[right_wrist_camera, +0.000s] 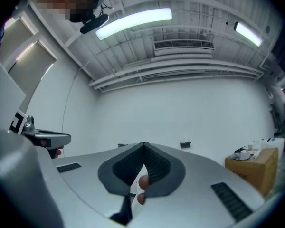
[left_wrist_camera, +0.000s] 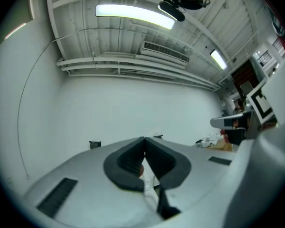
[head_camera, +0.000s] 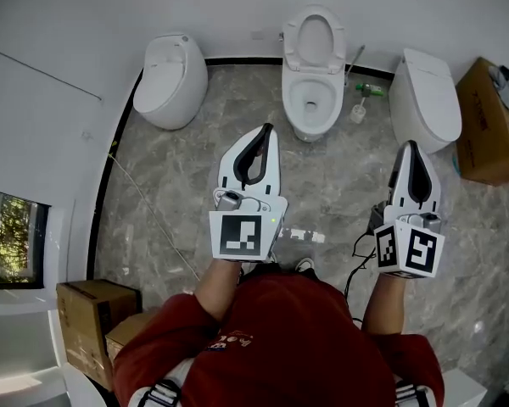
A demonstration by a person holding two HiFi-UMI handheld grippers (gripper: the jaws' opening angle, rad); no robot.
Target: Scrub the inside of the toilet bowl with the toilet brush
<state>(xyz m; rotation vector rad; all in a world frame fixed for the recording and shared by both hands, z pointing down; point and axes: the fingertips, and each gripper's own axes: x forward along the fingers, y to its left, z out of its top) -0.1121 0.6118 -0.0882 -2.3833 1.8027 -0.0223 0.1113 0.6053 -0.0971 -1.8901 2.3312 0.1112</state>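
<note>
The open white toilet [head_camera: 313, 73] stands against the far wall, lid up and bowl [head_camera: 312, 102] showing. The toilet brush [head_camera: 362, 90], with a green part on its handle, stands in a small white holder [head_camera: 357, 114] right of that toilet. My left gripper [head_camera: 267, 129] is held level in front of the toilet, well short of it; its jaws meet at the tips [left_wrist_camera: 143, 138] with nothing between them. My right gripper [head_camera: 410, 145] hangs further right, also shut and empty [right_wrist_camera: 144, 144]. Both gripper views face the bare white wall.
A closed white toilet [head_camera: 171, 79] sits at the left and another [head_camera: 424, 98] at the right. A cardboard box [head_camera: 492, 124] stands at the far right, more boxes [head_camera: 97, 316] at the lower left. Cables [head_camera: 153, 210] run across the grey marble floor.
</note>
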